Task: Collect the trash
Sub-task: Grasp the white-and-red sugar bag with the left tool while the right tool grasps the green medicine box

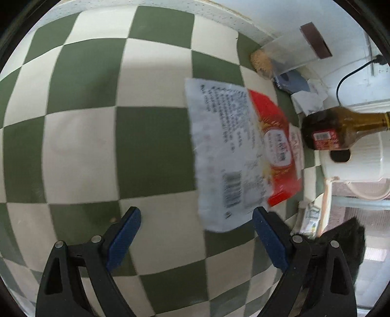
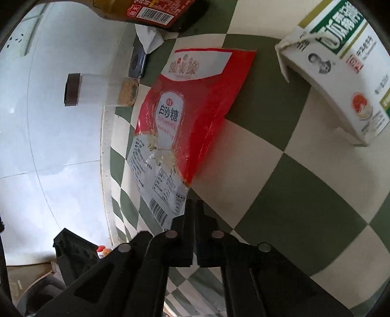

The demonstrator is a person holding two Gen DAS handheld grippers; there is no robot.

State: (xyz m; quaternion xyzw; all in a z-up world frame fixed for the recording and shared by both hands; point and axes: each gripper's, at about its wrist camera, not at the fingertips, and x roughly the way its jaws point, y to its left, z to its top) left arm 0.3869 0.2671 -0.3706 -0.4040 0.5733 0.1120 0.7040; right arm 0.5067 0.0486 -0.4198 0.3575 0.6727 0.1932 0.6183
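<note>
Pinched between the right gripper's [image 2: 192,207] matt black plastic jaws was a glossy, crinkled plastic sugar bag [image 2: 180,117]. Beyond it lay a matt checked cloth [image 2: 280,185], a printed cardboard carton [image 2: 341,80] and a shiny brown glass bottle [image 2: 156,12].

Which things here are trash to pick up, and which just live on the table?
Trash for the job:
red sugar bag, pinched by the right gripper
opened milk carton
crumpled tissue

Probably just lying about:
sauce bottle
spice jar
white appliance
checkered cloth
</note>
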